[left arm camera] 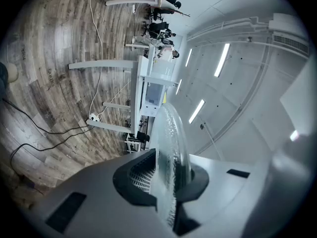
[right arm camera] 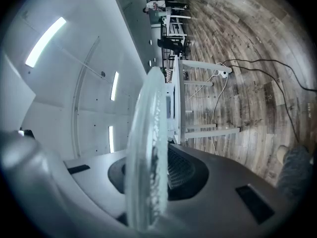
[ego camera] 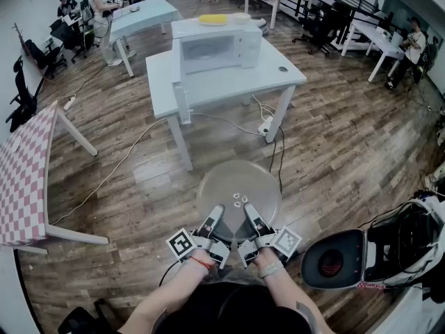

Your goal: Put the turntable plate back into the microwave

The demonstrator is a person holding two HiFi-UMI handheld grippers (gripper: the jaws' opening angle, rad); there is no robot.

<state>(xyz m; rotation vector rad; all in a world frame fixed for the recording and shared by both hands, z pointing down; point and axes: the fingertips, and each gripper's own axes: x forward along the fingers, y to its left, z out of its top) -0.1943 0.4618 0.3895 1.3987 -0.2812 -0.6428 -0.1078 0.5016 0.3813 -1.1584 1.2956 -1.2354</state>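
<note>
Head view: the clear round glass turntable plate [ego camera: 238,186] is carried roughly level over the wooden floor, its near rim taken from both sides. The left gripper [ego camera: 217,211] and the right gripper [ego camera: 248,209] sit close together, their fingertips reaching a short way in over the glass. Well ahead of the fingertips stands the white boxy microwave [ego camera: 215,46] on a pale rectangular table [ego camera: 278,74]. I cannot tell from here whether its door is open. Left gripper view: the plate [left arm camera: 171,143] shows edge-on, standing between the two fingers. The dark ribbed pad [left arm camera: 140,176] presses one face and the opposite finger bears on the other, so this gripper is clamped on the rim. The microwave is small and far beyond the plate's outer edge. Right gripper view: same picture mirrored. The plate [right arm camera: 146,148] runs between the fingers, the ribbed pad [right arm camera: 184,170] lies against its face, and the jaws are closed onto the glass. Judgement: the step in hand is the carry, with the plate gripped and not yet near the oven. The next move calls for closing the gap to the table while keeping both grips even and the glass level. The door state needs checking on approach, as both grippers are occupied.
</note>
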